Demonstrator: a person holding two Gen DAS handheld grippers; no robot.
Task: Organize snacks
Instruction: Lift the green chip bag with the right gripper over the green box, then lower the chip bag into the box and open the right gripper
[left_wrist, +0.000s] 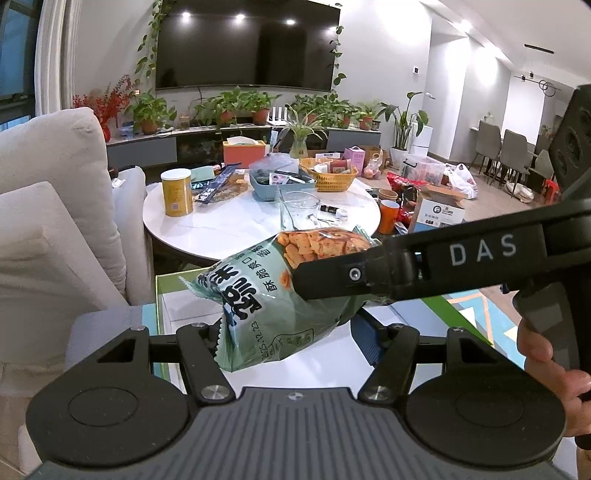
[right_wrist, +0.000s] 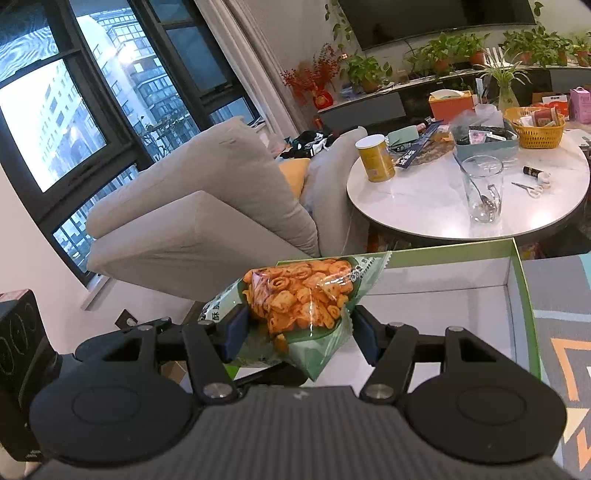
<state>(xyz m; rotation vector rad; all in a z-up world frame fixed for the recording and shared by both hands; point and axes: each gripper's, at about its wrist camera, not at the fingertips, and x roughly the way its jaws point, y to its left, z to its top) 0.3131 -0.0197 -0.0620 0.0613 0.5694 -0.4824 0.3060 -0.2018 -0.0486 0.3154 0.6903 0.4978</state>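
A green snack bag (left_wrist: 269, 295) with orange crisps showing through its window hangs in the air over a green-edged white box (left_wrist: 162, 295). My right gripper (right_wrist: 295, 328) is shut on the bag (right_wrist: 295, 299); its blue pads press both sides. In the left wrist view the right gripper's finger (left_wrist: 351, 275) crosses over the bag from the right. My left gripper (left_wrist: 291, 339) stands wide around the bag's lower end; only its right blue pad (left_wrist: 365, 339) shows, apart from the bag. The box's white floor (right_wrist: 461, 306) lies just beyond the bag.
A round white table (left_wrist: 236, 225) behind holds a yellow can (left_wrist: 177, 192), a glass with a spoon (left_wrist: 297, 206), a blue bin (left_wrist: 280, 181) and a yellow basket (left_wrist: 332, 177). A grey sofa (left_wrist: 48, 221) stands at left. Boxes and bags crowd the floor at right.
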